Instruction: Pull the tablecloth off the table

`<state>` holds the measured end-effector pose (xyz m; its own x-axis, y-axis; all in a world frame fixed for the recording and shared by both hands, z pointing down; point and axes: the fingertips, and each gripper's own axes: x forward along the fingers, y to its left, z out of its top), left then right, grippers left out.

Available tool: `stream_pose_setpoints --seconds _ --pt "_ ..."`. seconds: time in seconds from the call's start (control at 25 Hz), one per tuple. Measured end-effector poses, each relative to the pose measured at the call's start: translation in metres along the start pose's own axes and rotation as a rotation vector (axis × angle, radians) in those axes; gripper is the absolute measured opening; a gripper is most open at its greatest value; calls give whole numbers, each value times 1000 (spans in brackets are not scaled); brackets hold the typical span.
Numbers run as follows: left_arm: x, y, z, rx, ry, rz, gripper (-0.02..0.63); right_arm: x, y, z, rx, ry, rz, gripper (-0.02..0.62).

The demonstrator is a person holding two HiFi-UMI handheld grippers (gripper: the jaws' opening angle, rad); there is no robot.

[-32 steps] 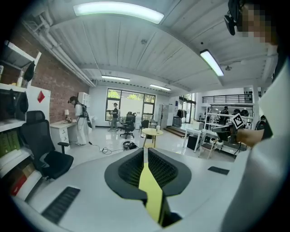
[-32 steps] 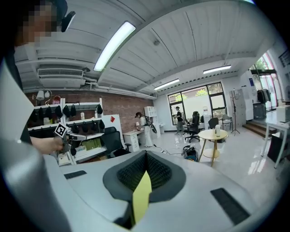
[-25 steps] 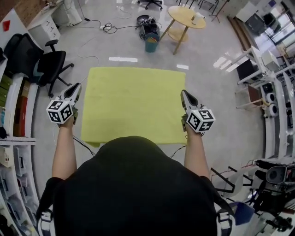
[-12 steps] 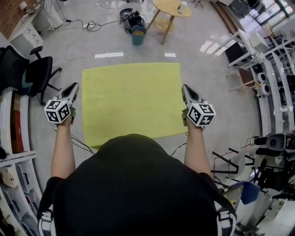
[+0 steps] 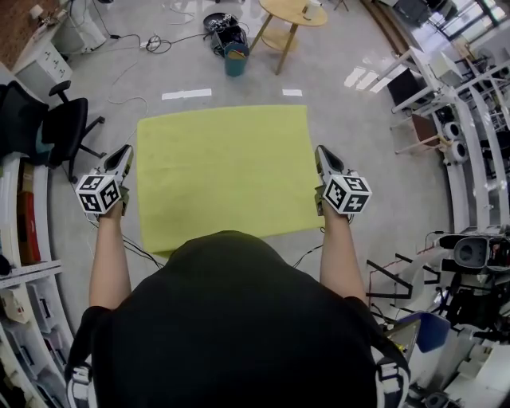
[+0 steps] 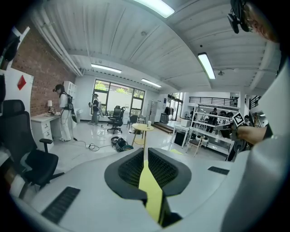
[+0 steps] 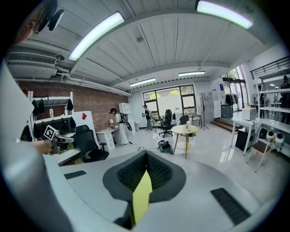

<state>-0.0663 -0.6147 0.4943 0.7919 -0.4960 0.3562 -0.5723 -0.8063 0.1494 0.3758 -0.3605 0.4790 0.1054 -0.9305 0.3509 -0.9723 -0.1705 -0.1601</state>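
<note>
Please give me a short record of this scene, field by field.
cloth: yellow, spread flat, gripped at both side edges
left gripper: shut on cloth's left edge
right gripper: shut on cloth's right edge
under cloth: hidden; no table shows there
beyond: round table and chair on floor

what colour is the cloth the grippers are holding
Plain yellow-green, no pattern. The tablecloth shows best in the head view, stretched flat between the two grippers.
</note>
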Motion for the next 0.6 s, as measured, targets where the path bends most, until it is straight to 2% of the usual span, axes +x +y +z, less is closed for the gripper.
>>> stream_pose_setpoints --seconds 0.2,0.32,0.44,0.6 --pt "0 -9 -3 8 14 15 46 8 -5 -14 -72 54 13 18" --pt "3 -10 -12 3 38 59 47 14 -24 -26 -74 94 27 18" --pt "14 -1 -45 2 121 109 50 19 -58 -57 -58 159 -2 20" --pt "13 23 -107 -63 246 131 69 33 -76 -106 -33 260 -12 28"
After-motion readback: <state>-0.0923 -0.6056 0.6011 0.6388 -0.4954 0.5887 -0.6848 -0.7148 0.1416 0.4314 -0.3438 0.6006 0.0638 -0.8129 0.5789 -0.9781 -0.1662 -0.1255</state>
